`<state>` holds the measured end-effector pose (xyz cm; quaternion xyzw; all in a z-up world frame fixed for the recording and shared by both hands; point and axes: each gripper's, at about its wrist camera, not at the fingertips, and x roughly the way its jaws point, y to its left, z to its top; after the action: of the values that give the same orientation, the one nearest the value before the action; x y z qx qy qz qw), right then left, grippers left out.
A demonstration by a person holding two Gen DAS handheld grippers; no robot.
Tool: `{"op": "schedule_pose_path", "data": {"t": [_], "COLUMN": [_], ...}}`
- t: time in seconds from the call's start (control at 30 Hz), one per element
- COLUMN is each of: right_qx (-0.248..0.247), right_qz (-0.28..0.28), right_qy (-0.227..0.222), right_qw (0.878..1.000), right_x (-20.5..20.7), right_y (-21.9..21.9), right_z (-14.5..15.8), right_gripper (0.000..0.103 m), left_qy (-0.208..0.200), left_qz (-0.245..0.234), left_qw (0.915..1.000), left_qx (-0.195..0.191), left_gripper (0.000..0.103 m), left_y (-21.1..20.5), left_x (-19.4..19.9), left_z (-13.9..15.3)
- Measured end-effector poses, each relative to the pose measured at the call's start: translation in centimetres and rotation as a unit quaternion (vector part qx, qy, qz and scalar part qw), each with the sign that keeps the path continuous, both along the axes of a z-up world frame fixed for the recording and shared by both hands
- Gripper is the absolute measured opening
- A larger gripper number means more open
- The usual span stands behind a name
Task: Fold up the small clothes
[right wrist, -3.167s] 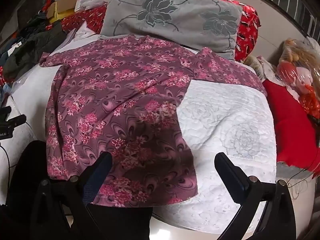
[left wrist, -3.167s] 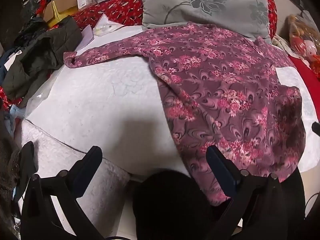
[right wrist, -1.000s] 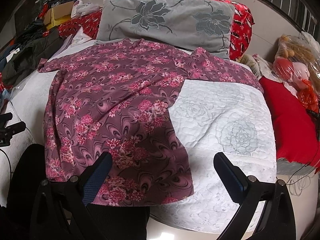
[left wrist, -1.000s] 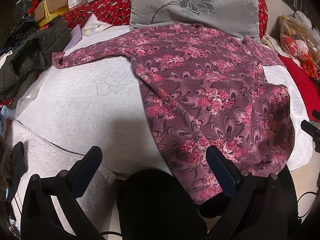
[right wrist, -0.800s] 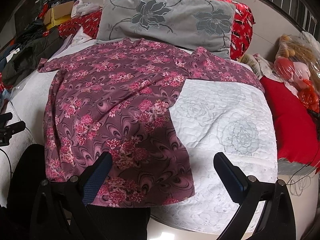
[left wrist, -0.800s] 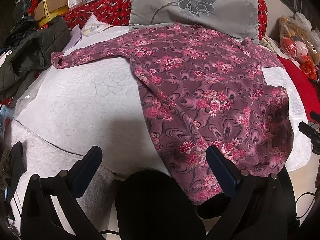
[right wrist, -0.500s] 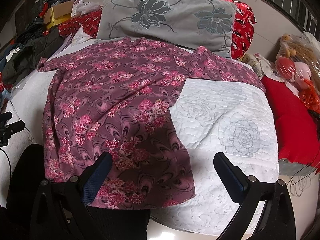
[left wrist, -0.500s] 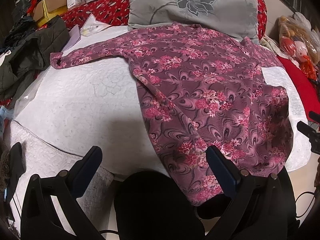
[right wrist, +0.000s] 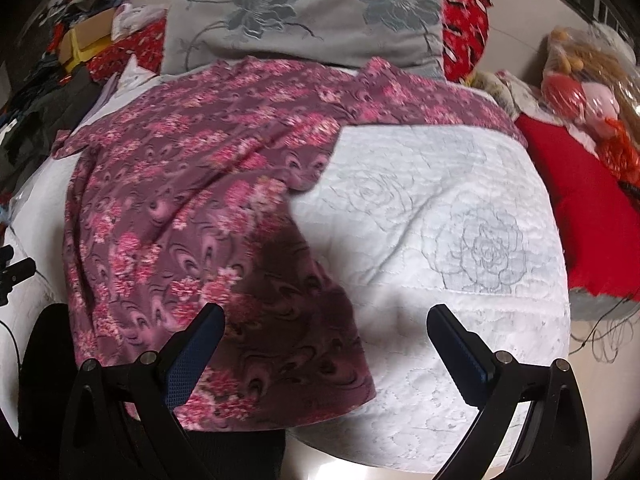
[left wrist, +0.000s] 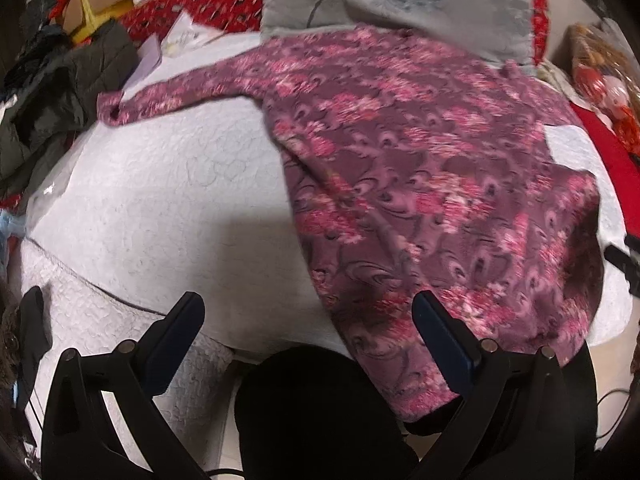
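Observation:
A purple long-sleeved top with pink flowers [left wrist: 420, 168] lies spread flat on a white quilted bed [left wrist: 160, 200], both sleeves out to the sides and its hem hanging over the near edge. It also shows in the right wrist view [right wrist: 192, 208]. My left gripper [left wrist: 308, 312] is open and empty, near the hem's left corner. My right gripper [right wrist: 324, 320] is open and empty, over the hem's right corner.
A grey flowered pillow [right wrist: 308, 20] lies behind the top. A dark jacket [left wrist: 52, 92] and clutter sit at the left. A red cushion [right wrist: 588, 200] and a bagged doll [right wrist: 588, 84] are at the right. White quilt [right wrist: 440, 220] lies right of the top.
Both grippers have moved forward and lower toward the bed's near edge; the top now looms larger. The top itself has not moved.

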<state>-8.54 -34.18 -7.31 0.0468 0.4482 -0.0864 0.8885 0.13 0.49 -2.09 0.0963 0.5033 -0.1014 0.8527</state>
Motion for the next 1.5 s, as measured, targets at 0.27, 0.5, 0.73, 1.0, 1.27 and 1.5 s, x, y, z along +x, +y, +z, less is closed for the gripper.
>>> {"op": "schedule_pose_path", "data": {"t": [0.27,0.5,0.73,1.0,1.27,1.5], "right_qx": [0.005,-0.001,-0.037,0.099,0.250,0.224], "right_qz": [0.010,0.033,0.062,0.071,0.052,-0.009], "right_qy": [0.032,0.047,0.048,-0.016,-0.098,0.031], "right_qw": [0.999,0.998,0.996,0.992,0.962,0.974], "right_x": [0.5,1.0,1.4,-2.0,-7.2,-6.5], "right_y": [-0.5,0.3,1.4,-2.0,-4.3,-5.0], "right_z": [-2.3,-3.8,-4.0,-0.2,5.3,-2.0], "right_gripper": [0.101,0.096,0.050,0.003,0.003,0.004], "left_qy": [0.118,0.162,0.232,0.221,0.193,0.223], "left_qz": [0.085,0.019,0.019,0.064,0.095,0.132], "left_qw": [0.9880,0.9852,0.9725,0.9671,0.9647,0.9599], "left_qx": [-0.053,-0.053,-0.013,-0.110,-0.153,-0.107], "left_gripper": [0.103,0.103,0.059,0.007,0.006,0.006], "left_y": [1.9,-3.6,-5.7,3.0,10.0,11.8], "left_x": [4.2,3.1,3.1,2.7,0.2,0.1], "left_z": [-2.6,-3.6,-7.3,-3.1,0.5,-3.9]}}
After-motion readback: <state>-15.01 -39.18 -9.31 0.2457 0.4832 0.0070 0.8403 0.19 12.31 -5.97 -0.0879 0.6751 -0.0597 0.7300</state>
